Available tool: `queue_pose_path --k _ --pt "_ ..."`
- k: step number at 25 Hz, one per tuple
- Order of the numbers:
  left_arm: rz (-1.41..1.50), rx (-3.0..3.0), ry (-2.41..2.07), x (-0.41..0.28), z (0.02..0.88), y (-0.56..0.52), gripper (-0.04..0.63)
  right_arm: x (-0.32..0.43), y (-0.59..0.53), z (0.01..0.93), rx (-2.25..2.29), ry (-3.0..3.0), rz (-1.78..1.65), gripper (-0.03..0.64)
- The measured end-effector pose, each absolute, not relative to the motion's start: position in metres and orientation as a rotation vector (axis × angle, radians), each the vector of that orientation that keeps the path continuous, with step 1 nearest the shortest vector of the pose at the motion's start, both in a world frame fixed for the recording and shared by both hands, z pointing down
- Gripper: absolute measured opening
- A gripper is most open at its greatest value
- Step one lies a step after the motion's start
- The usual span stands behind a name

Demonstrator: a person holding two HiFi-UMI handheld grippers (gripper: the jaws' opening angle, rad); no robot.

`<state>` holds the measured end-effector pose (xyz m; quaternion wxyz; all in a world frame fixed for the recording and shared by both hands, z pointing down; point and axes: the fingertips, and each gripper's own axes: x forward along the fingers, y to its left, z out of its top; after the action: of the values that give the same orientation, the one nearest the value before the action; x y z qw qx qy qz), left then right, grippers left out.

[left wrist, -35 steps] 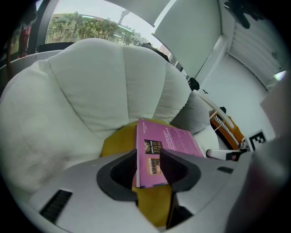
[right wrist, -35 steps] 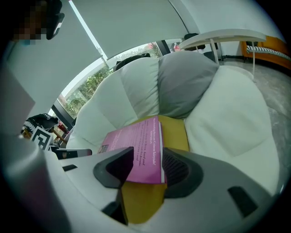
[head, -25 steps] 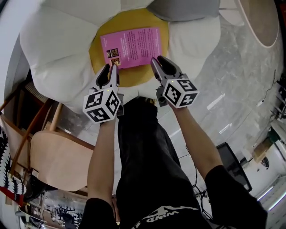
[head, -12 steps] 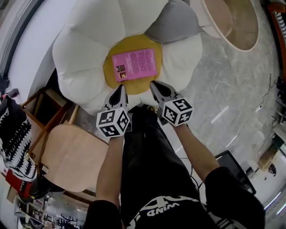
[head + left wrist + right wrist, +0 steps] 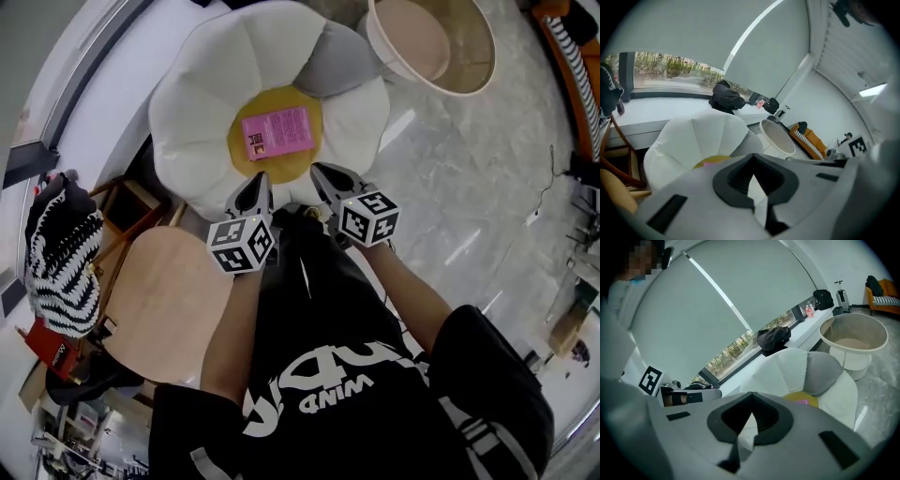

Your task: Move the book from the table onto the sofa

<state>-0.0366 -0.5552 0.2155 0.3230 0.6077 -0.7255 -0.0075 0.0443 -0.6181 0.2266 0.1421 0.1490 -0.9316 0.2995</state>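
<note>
The pink book (image 5: 276,132) lies flat on the yellow centre cushion (image 5: 291,161) of the white flower-shaped sofa (image 5: 192,103). The left tongs (image 5: 259,180) and the right tongs (image 5: 320,172) are both fully closed, with nothing between the jaws. Both are held over the sofa's near edge, clear of the book.

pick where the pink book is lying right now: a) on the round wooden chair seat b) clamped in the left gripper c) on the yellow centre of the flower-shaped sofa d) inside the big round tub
C: the pink book lies flat on the yellow centre of the flower sofa, while the left gripper and right gripper are both shut, empty and apart from it.
</note>
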Motion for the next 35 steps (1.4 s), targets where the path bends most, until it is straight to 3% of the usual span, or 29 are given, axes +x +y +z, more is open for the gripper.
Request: queue_pose_path --k 18,35 --pt "0.151 2.031 -1.882 0.068 0.035 -0.489 0.009 0.124 -0.529 0.054 0.192 -2.915 0.616 0.002" --pt "0.098 2.37 -1.953 0.09 -0.06 -0.451 0.009 0.163 -0.506 -0.051 0.226 -3.238 0.282 0.002"
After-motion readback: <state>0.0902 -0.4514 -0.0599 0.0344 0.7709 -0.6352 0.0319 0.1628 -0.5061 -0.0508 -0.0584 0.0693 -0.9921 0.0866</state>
